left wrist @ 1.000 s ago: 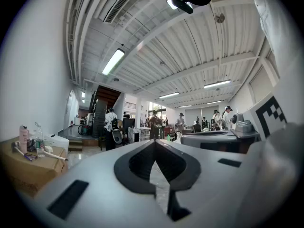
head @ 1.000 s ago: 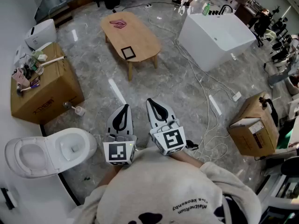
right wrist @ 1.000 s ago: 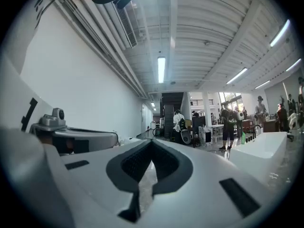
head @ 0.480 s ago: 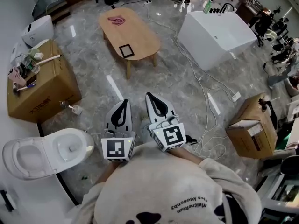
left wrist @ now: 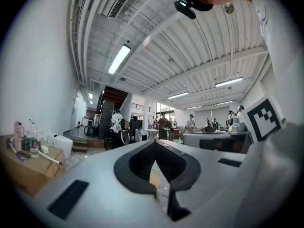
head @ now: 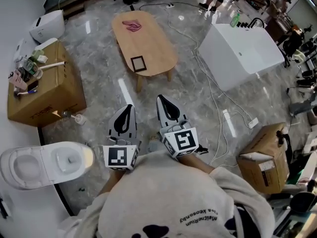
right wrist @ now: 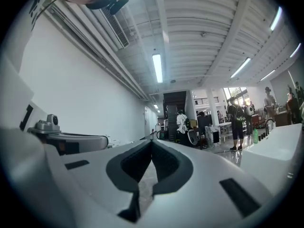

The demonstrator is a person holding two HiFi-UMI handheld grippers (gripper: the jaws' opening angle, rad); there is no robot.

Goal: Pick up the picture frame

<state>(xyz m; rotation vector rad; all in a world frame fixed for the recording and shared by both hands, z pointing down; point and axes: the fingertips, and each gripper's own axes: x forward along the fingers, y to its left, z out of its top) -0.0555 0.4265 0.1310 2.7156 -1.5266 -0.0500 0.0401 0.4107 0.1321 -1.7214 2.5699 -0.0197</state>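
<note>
Item: picture frame (head: 138, 63). Small, dark, near-square, lying flat at near end of oval wooden surface (head: 159, 43); edges a bit skewed to surface's long axis. No clear long side visible.

L tool (head: 129, 110): jaws together, nothing btwn them, pointing level.

R tool (head: 161, 101): same, jaws together, empty.

Relation: frame lies ahead of both tools, well apart, bare floor btwn. It sits on a line btwn the two tips, closer to L tool's line, so L hand judged slightly better placed. Either tool needs opening before any grasp.

Also on surface: pink item (head: 132, 26), far end.
</note>
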